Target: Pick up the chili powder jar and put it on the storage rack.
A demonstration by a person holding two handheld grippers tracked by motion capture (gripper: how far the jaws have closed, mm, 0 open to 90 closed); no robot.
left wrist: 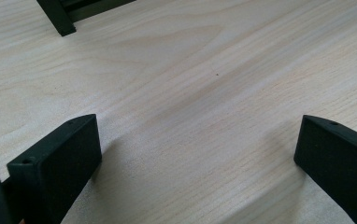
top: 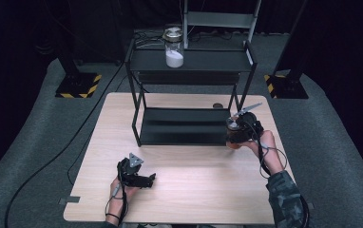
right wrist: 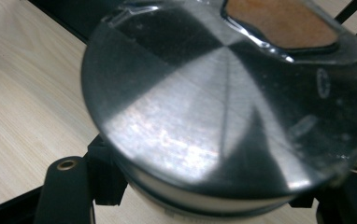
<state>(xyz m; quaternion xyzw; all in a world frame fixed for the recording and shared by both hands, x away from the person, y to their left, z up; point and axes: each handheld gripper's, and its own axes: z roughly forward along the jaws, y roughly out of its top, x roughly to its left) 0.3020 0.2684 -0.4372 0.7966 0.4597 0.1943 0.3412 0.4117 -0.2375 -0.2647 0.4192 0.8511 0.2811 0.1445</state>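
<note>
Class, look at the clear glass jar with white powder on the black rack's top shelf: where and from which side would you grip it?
Probably the straight round wall of the clear glass jar with white powder, just under its metal lid, jaws level. Come from the table side: it stands upright at the front of the black rack's top shelf, with nothing before it.

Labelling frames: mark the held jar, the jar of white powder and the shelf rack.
held jar (right wrist: 223, 116), right gripper view, middle of its metal lid
jar of white powder (top: 174, 58), high view, powder-filled lower body
shelf rack (top: 189, 61), high view, bare top shelf surface
</note>
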